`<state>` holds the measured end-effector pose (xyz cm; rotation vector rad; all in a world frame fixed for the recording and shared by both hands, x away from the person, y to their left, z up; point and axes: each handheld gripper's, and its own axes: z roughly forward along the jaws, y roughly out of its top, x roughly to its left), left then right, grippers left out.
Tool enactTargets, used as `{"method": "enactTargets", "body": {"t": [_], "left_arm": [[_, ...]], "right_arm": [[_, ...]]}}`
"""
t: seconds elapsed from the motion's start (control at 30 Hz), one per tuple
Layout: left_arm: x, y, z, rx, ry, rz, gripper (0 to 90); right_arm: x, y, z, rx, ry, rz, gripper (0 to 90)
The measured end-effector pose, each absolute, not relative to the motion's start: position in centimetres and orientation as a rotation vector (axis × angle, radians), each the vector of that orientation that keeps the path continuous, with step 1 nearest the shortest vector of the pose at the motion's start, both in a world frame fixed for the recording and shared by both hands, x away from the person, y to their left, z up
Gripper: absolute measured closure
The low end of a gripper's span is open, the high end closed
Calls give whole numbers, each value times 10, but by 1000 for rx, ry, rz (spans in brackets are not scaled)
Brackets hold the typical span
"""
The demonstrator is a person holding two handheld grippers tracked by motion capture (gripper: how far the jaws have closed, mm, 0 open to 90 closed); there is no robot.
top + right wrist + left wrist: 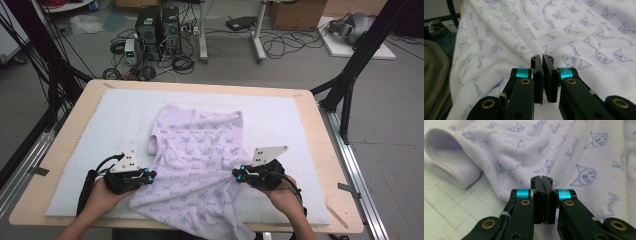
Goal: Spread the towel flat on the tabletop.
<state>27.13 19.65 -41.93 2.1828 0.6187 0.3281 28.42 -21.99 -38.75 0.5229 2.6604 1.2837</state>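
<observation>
A pale lilac towel printed with blue cat faces lies crumpled on the white gridded mat, and its near end hangs over the table's front edge. My left gripper is at the towel's left edge, low on the mat. In the left gripper view its jaws are pressed together with their tips in the towel just inside the hem. My right gripper is at the towel's right edge. The right gripper view shows it closed on a pinch of the cloth.
A rolled fold of the towel bulges to the left of my left gripper. The wooden table borders the mat. Black frame struts stand at both sides, with computers and cables on the floor beyond. The person's dark clothing is at the near edge.
</observation>
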Motion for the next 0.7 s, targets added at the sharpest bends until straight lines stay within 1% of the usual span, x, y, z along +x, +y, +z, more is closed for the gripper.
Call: {"method": "enactTargets", "body": {"t": [0.1,0.17,0.2,0.23,0.3,0.37,0.4,0.47,0.53,0.57,0.6,0.7], "left_arm": [[277,193,-423,2191,639,345,881],[283,192,-428,2204,664,358,880],[286,193,-430,2210,678,360,880],[289,193,-432,2214,688,363,880],[293,196,-434,2216,707,372,881],[295,200,-433,2211,721,375,880],[294,201,-433,2210,726,377,880],[291,206,-430,2199,717,379,876],[289,207,-429,2193,718,388,869],[286,211,-426,2176,712,385,825],[286,211,-426,2176,712,385,804],[281,217,-423,2160,711,383,794]], "right_arm": [[293,-212,-394,540,2677,1220,872],[307,-200,-413,597,2700,1167,867],[307,-200,-413,597,2700,1167,867],[315,-191,-423,598,2724,1138,867],[321,-181,-429,598,2731,1151,863],[324,-176,-428,587,2727,1171,832],[324,-176,-428,587,2727,1171,832],[322,-180,-418,591,2664,1274,784],[320,-184,-415,593,2643,1290,774],[312,-193,-409,590,2618,1314,763],[312,-193,-409,590,2618,1314,763],[297,-205,-407,571,2604,1307,765]]}}
